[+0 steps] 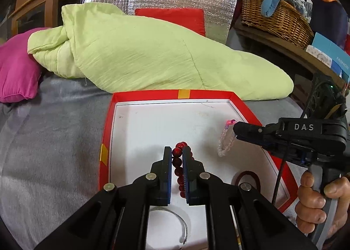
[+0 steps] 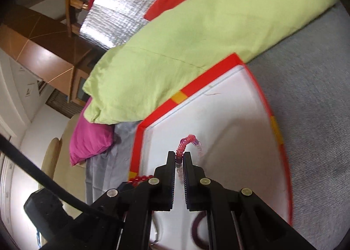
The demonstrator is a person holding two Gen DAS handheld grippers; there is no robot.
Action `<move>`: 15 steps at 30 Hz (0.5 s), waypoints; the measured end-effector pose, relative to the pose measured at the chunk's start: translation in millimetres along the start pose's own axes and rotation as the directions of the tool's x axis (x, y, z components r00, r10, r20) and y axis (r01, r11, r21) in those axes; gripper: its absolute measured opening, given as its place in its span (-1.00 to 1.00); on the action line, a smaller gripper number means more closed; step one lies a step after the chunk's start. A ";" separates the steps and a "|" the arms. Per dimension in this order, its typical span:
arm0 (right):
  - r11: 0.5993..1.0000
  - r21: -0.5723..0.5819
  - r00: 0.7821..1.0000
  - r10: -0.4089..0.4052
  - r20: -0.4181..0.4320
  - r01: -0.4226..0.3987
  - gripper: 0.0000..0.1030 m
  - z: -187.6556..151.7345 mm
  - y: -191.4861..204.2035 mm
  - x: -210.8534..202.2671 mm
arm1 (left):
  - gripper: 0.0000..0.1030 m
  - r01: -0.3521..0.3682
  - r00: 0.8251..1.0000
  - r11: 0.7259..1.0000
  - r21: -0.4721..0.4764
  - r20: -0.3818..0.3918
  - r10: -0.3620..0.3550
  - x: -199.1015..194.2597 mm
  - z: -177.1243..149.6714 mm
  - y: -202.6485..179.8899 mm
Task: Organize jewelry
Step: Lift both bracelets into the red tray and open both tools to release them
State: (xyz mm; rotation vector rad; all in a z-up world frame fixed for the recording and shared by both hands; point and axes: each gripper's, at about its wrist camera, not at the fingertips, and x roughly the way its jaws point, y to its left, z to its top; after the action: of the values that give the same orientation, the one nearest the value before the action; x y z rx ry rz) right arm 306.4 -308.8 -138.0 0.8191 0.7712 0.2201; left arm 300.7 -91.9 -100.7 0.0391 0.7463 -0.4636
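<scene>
A red-rimmed tray (image 1: 107, 123) with a white floor lies on the grey bed cover. My left gripper (image 1: 177, 151) is shut on a bracelet of dark red beads (image 1: 177, 171), which hangs between its pads above the tray. To its right my right gripper (image 1: 235, 128), held by a person's hand (image 1: 315, 197), is shut on a pink and clear beaded bracelet (image 1: 225, 140) that dangles over the tray. In the right wrist view the pink bracelet (image 2: 188, 142) arches up from the right gripper (image 2: 179, 155), with the tray (image 2: 218, 72) below. The red beads (image 2: 140, 179) show at lower left.
A silver bangle (image 1: 175, 221) and a dark maroon ring bracelet (image 1: 249, 176) lie on the tray's near part. A pale green quilt (image 1: 142, 53) lies behind the tray, a magenta pillow (image 1: 17, 68) at left, a wicker basket (image 1: 275, 18) on a shelf at right.
</scene>
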 end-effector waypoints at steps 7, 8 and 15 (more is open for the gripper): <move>0.999 0.015 0.998 -0.053 0.016 0.053 -0.78 2.0 -6.8 -9.5 | -0.52 -0.064 0.998 0.997 0.039 -0.019 0.065 5.0 -2.7 -5.9; 0.998 0.018 0.998 -0.062 0.008 0.062 -0.78 1.8 -7.6 -11.0 | -0.29 -0.071 0.997 0.997 0.040 -0.017 0.072 4.5 -2.9 -5.7; 0.995 -0.005 0.994 -0.100 0.034 0.101 -0.57 2.5 -6.0 -35.4 | 0.05 -0.124 0.992 0.992 0.016 0.007 0.124 -8.6 -2.6 0.9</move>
State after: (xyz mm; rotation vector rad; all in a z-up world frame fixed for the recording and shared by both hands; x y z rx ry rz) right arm 282.2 -330.5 -122.5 0.7733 0.7777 0.1192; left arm 293.9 -87.2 -97.0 0.0990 0.7298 -0.3514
